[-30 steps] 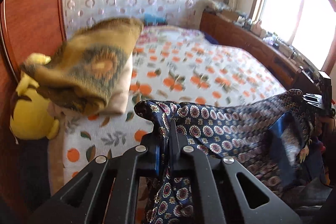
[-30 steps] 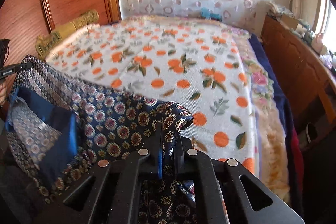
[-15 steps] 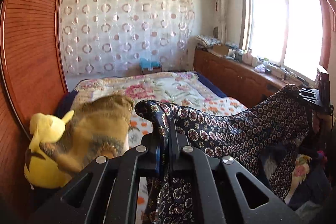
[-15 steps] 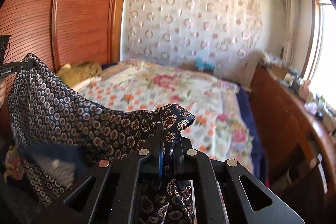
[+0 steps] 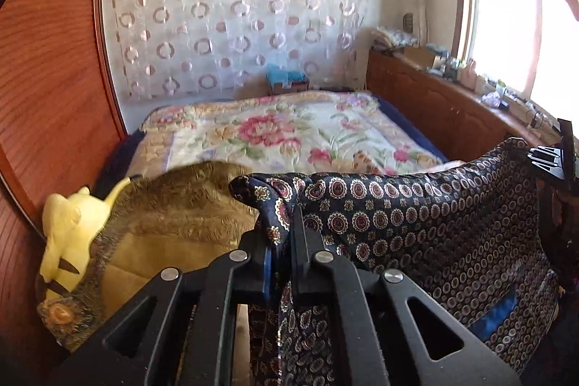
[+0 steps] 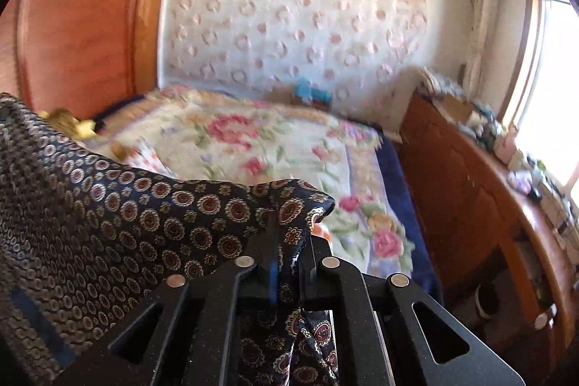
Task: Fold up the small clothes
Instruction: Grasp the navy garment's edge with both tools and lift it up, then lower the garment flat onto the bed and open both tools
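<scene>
A dark navy patterned garment (image 5: 416,223) with red and gold medallions hangs stretched in the air between my two grippers. My left gripper (image 5: 284,234) is shut on one top corner of it. My right gripper (image 6: 289,241) is shut on the other top corner; the cloth (image 6: 108,223) spreads away to the left in that view. The right gripper also shows at the right edge of the left wrist view (image 5: 553,158). The garment's lower part hangs below the frames.
A bed with a floral blanket (image 5: 289,132) lies ahead. A folded mustard-brown blanket (image 5: 173,216) and a yellow plush toy (image 5: 68,234) sit at the left by a wooden wardrobe (image 5: 47,78). A wooden cabinet (image 6: 470,198) with clutter runs under the window on the right.
Both grippers have lifted the garment and tilted up from the bedsheet toward the far wall. The cloth stays stretched between them.
</scene>
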A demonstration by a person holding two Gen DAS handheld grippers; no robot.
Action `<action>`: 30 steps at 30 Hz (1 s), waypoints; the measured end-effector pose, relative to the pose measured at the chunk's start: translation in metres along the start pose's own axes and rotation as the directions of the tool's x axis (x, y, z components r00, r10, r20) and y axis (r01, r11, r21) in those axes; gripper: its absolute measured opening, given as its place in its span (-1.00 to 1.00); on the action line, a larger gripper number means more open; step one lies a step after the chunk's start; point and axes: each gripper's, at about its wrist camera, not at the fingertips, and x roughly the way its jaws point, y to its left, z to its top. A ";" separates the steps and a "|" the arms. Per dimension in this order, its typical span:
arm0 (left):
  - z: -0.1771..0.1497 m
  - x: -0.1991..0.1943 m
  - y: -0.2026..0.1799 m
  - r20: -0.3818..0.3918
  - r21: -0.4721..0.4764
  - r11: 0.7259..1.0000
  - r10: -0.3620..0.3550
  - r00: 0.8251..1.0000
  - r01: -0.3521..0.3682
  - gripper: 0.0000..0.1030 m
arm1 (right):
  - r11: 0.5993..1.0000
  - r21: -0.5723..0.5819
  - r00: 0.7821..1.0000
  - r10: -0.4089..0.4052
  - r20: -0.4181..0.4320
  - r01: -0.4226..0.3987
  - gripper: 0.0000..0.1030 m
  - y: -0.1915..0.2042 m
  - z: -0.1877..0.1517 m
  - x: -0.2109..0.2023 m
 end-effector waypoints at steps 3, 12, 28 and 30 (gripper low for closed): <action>-0.012 0.007 -0.002 -0.029 0.017 0.999 0.028 0.999 -0.027 -0.43 | 0.999 0.028 0.996 -0.026 -0.088 0.028 -0.53 0.013 -0.002 0.029; -0.047 -0.021 -0.022 -0.036 0.037 0.997 -0.060 0.998 0.062 0.55 | 0.998 0.041 0.992 0.060 -0.109 -0.056 0.14 0.028 -0.015 0.010; -0.129 0.003 -0.115 -0.243 0.142 0.969 -0.166 0.956 0.204 0.57 | 0.970 0.047 0.949 0.244 -0.201 -0.240 0.14 0.018 -0.087 -0.008; -0.134 0.007 -0.119 -0.259 0.143 0.967 -0.171 0.951 0.213 0.57 | 0.970 0.051 0.947 0.241 -0.214 -0.236 0.14 0.013 -0.090 -0.005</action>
